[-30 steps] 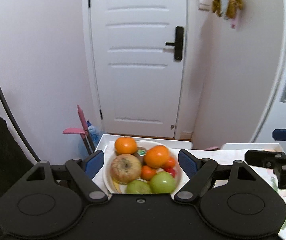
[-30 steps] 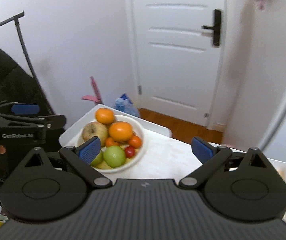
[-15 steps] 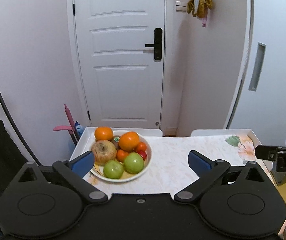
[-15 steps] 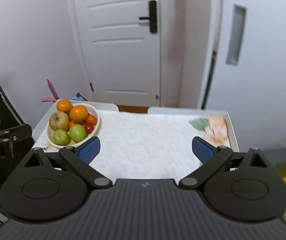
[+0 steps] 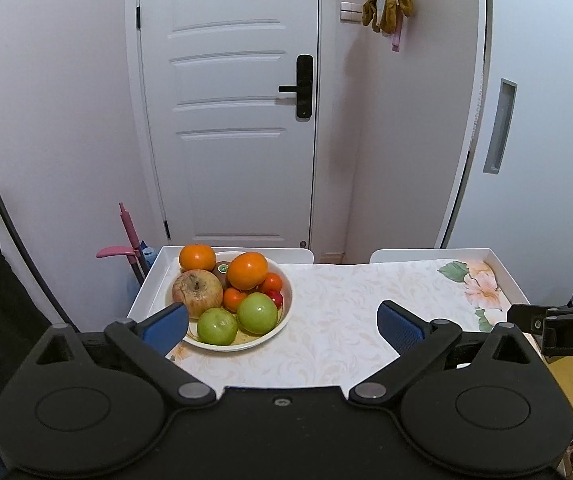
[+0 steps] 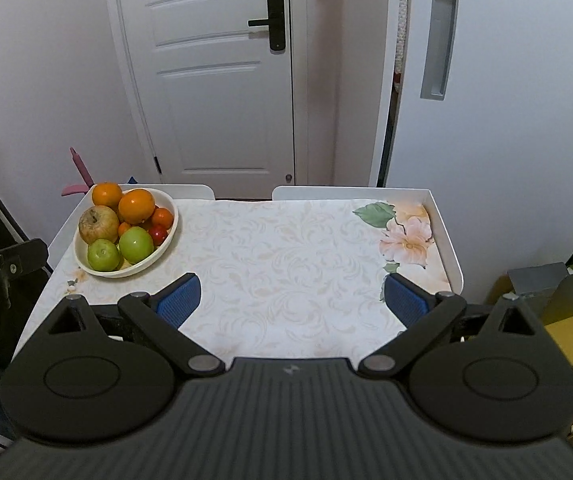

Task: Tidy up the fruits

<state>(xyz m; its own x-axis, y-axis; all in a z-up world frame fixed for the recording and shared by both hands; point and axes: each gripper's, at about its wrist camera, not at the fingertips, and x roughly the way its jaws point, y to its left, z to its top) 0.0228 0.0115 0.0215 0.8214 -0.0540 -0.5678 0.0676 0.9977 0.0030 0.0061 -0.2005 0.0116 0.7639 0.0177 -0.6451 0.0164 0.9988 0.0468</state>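
Note:
A white bowl (image 5: 282, 322) (image 6: 166, 250) stands at the table's left end, heaped with fruit: two green apples (image 5: 257, 313) (image 6: 136, 244), a brownish apple (image 5: 197, 293) (image 6: 98, 224), oranges (image 5: 247, 271) (image 6: 136, 206), small red fruits (image 5: 276, 298) and a kiwi (image 5: 221, 269). My left gripper (image 5: 282, 328) is open and empty, just in front of the bowl, which sits left of centre between its blue pads (image 5: 166, 328). My right gripper (image 6: 291, 300) is open and empty over the table's middle, to the right of the bowl.
The white table (image 6: 452, 256) has a raised rim and a floral cloth (image 6: 286, 260). A white door (image 5: 230, 120) and walls stand behind it. A pink tool (image 5: 126, 236) leans at the left. Boxes and bags (image 6: 558, 292) lie on the floor at right.
Both grippers have pulled back and away from the bowl and swung right. The bowl now looks smaller and further left in both views. The fruit has not moved.

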